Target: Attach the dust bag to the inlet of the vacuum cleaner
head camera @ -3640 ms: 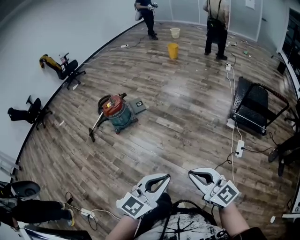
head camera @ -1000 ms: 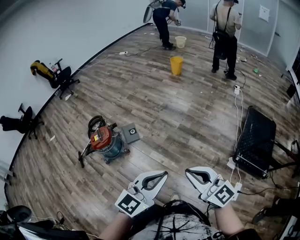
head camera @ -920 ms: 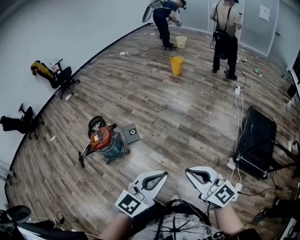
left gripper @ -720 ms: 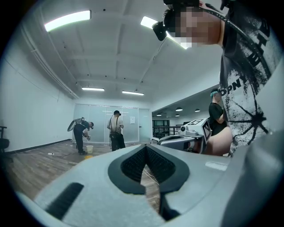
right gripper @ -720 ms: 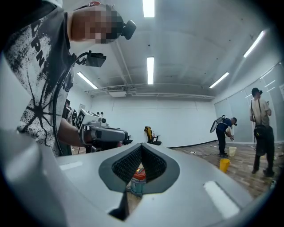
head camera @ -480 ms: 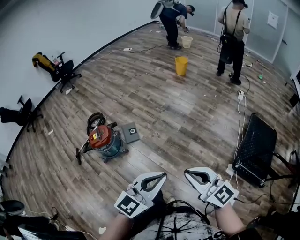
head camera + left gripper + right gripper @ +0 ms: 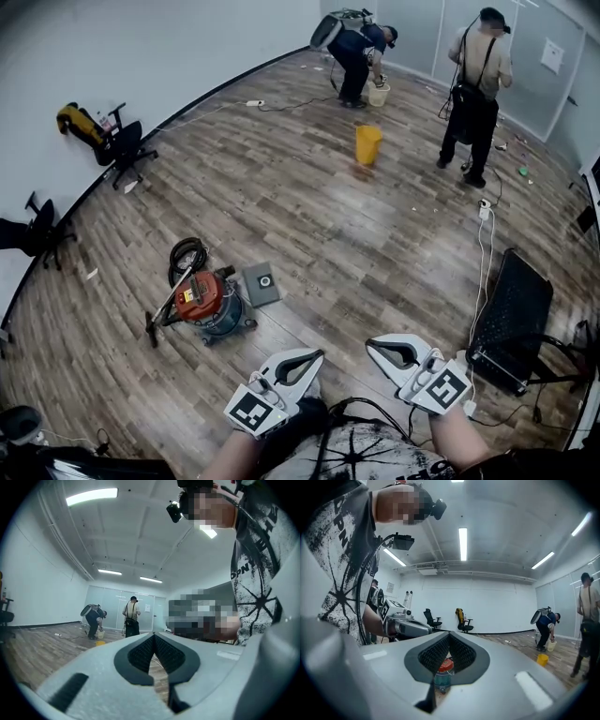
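Note:
The vacuum cleaner (image 7: 204,302), with a red lid on a teal drum, stands on the wood floor left of centre. Its black hose (image 7: 187,253) coils behind it. A flat grey dust bag (image 7: 261,283) with a round hole lies on the floor against its right side. My left gripper (image 7: 317,354) and right gripper (image 7: 371,343) are held level in front of my body, both shut and empty, well short of the vacuum. The left gripper (image 7: 153,635) shows meshed pads. Under the right gripper (image 7: 449,633) tip the vacuum cleaner (image 7: 443,674) shows far off.
Two people (image 7: 478,94) work at the far end near a yellow bucket (image 7: 367,143) and a white bucket (image 7: 379,94). Office chairs (image 7: 117,141) stand along the left wall. A black frame cart (image 7: 511,323) and a white cable (image 7: 485,225) lie at the right.
The whole scene has slid down the head view: the vacuum, dust bag and far people now sit lower and closer. Both grippers stay shut in front of me.

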A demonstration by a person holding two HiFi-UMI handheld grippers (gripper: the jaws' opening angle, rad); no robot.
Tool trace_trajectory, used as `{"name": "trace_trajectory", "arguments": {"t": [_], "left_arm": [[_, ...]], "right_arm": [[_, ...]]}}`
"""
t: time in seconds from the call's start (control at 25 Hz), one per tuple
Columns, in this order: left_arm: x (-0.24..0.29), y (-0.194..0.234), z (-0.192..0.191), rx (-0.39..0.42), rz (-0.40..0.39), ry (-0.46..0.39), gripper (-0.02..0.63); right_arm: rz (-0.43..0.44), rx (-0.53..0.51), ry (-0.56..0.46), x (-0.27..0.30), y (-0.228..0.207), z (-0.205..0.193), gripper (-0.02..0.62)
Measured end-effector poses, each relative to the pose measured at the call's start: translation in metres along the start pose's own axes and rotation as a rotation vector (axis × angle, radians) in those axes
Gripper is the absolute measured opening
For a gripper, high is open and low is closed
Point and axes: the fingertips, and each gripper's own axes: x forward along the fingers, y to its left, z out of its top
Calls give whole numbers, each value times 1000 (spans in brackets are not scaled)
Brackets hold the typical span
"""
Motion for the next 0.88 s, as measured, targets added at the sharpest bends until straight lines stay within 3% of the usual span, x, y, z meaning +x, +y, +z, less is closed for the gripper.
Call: {"name": "trace_trajectory", "arguments": {"t": [0.44,0.88], "left_arm": [[17,128,22,36,-38,-39,0],[63,191,23,22,-55,-23,0]], "right_arm": [[-12,-3,9,115,-62,-5,5],[-42,19,23,138,-128,-19,5]]}}
